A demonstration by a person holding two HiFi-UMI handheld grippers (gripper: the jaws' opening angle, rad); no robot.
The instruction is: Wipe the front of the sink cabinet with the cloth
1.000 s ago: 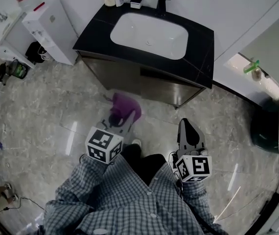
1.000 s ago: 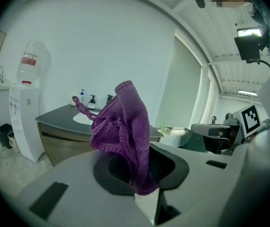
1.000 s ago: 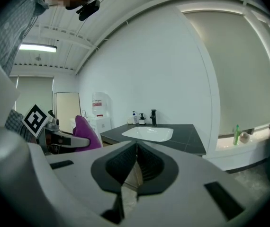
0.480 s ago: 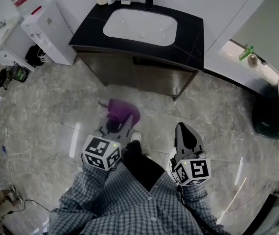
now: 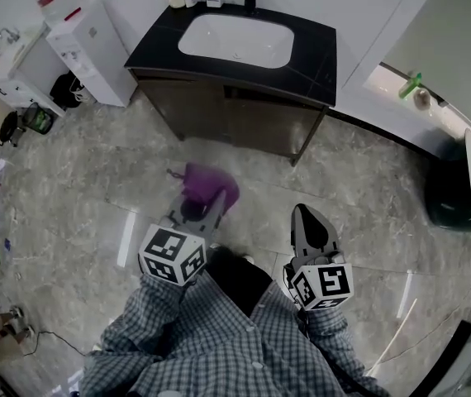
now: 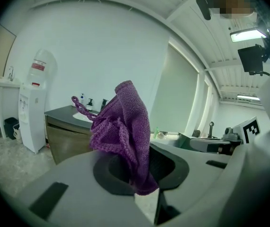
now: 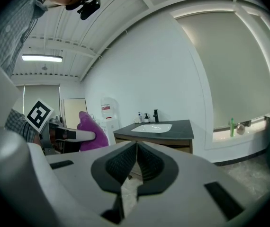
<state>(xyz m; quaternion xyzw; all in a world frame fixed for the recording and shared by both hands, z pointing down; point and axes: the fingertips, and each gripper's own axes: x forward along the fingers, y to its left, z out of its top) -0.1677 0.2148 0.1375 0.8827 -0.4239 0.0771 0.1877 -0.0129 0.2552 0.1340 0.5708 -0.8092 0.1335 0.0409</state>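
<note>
Cloth (image 5: 211, 187), purple and bunched, stays clamped in the left hand-held gripper (image 5: 203, 208) at lower centre, well apart from the sink cabinet (image 5: 235, 121), which has drifted toward the frame's upper edge. The right hand-held gripper (image 5: 308, 215) is closed on nothing, and wiping seems not yet begun.

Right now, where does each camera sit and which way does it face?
Head view: on the person's head, looking steeply down at the floor and sink cabinet; checked sleeves, left gripper and right gripper show.
Left gripper view: on the left gripper, facing the cabinet along jaws shut on the purple cloth.
Right gripper view: on the right gripper, facing the cabinet along closed, empty jaws; a sleeve shows top left.
Shared: all three show the cabinet and the cloth.
</note>
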